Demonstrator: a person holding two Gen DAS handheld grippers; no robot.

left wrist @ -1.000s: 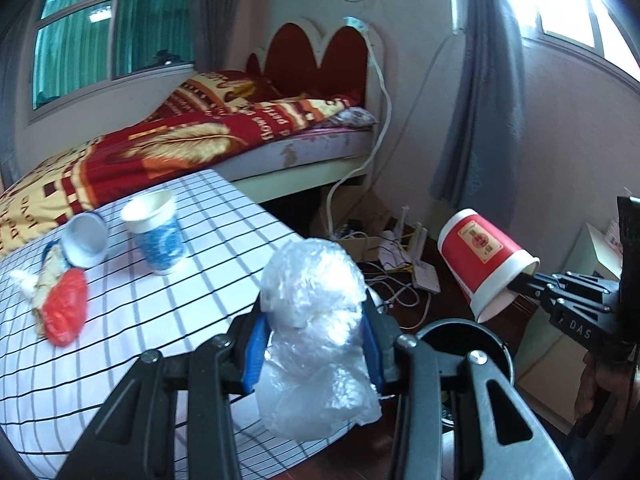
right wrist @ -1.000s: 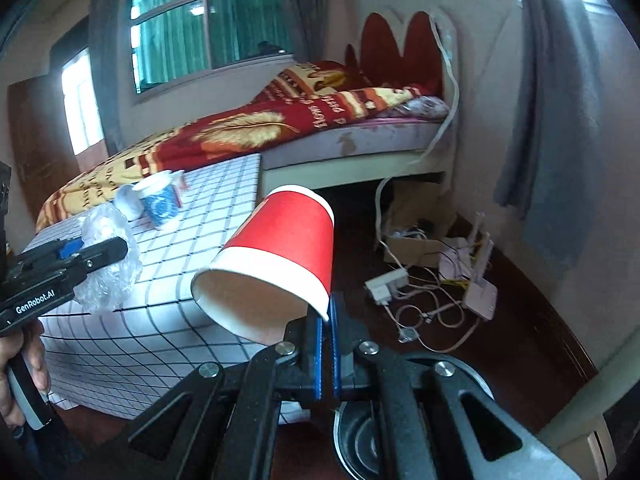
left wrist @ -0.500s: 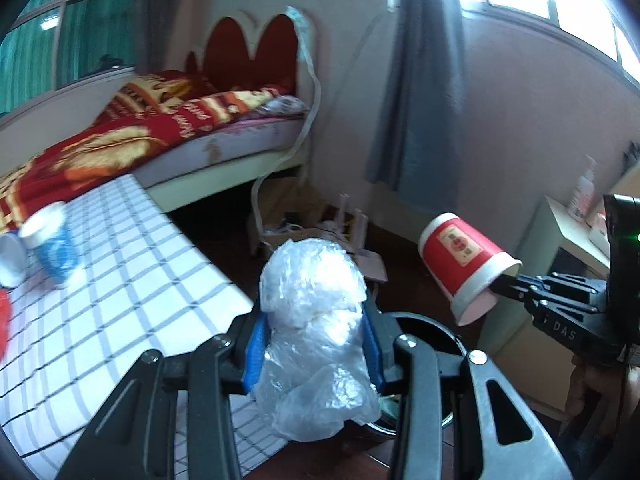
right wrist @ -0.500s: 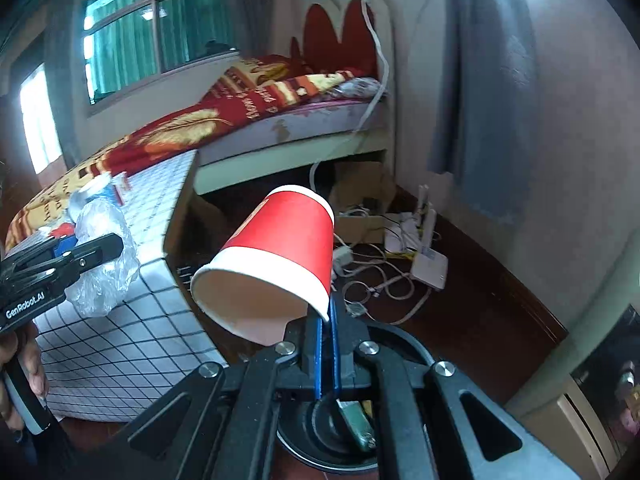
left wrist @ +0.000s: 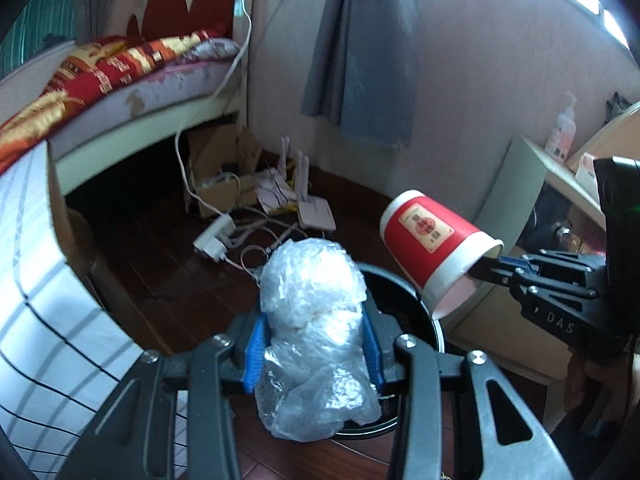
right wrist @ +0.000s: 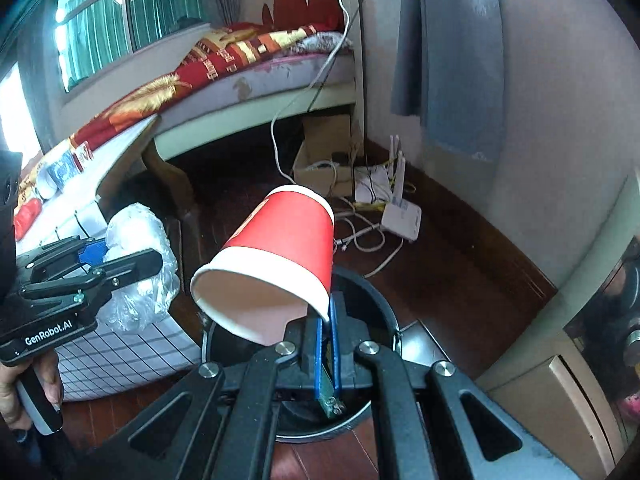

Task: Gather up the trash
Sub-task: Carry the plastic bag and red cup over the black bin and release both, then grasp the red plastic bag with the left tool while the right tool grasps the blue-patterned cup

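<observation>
Red cup (right wrist: 280, 256), pinched in the right hand-held gripper (right wrist: 328, 344), and left-gripped plastic wad (left wrist: 316, 328) now hang over the bin (left wrist: 400, 292).

Red cup (right wrist: 280, 252), clear plastic bag (left wrist: 316, 312), black bin (left wrist: 404, 292).

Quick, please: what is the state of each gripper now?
Left gripper: closed on the crumpled plastic bag.
Right gripper: shut, pinching the red paper cup by its rim.

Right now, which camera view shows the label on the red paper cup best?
The left wrist view: the red paper cup turns its side with the square label to that camera. In the right wrist view the cup shows only plain red wall and its open mouth, pinched at the rim by the right claw.
</observation>
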